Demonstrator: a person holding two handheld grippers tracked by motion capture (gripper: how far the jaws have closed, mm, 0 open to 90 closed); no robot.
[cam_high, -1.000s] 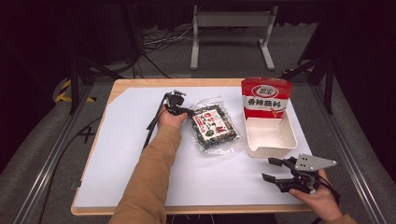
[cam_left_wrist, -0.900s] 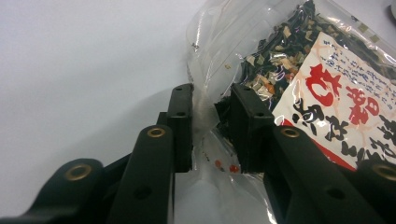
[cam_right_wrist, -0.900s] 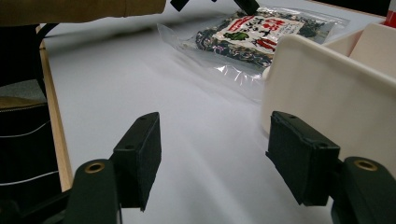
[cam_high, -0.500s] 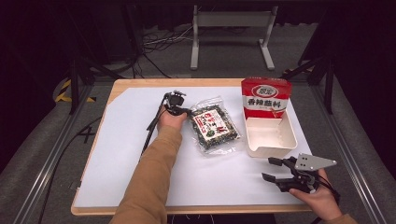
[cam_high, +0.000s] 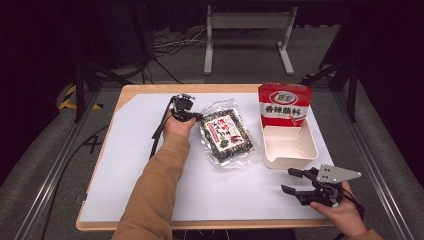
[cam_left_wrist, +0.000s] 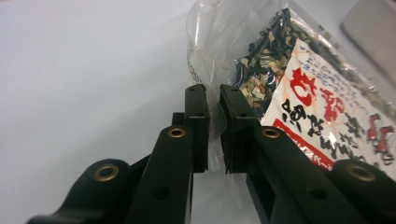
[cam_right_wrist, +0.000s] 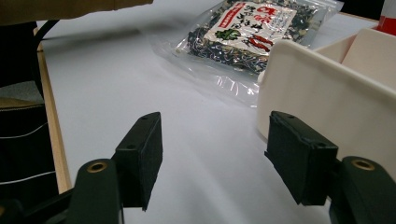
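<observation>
Left: my left gripper (cam_high: 199, 117) is clamped on the clear edge of the seaweed packet (cam_high: 227, 136); its jaws have just been closing, the film pinched between the pads (cam_left_wrist: 198, 116). Centre: the packet lies on the white table sheet (cam_high: 135, 150), just beside the white tray (cam_high: 290, 147). Right: my right gripper (cam_high: 292, 181) rests with jaws apart, holding nothing.

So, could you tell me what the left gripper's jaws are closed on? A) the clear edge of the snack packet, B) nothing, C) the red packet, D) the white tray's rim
A: in the left gripper view, the left gripper has just closed its jaws on the snack packet's clear plastic edge.
</observation>
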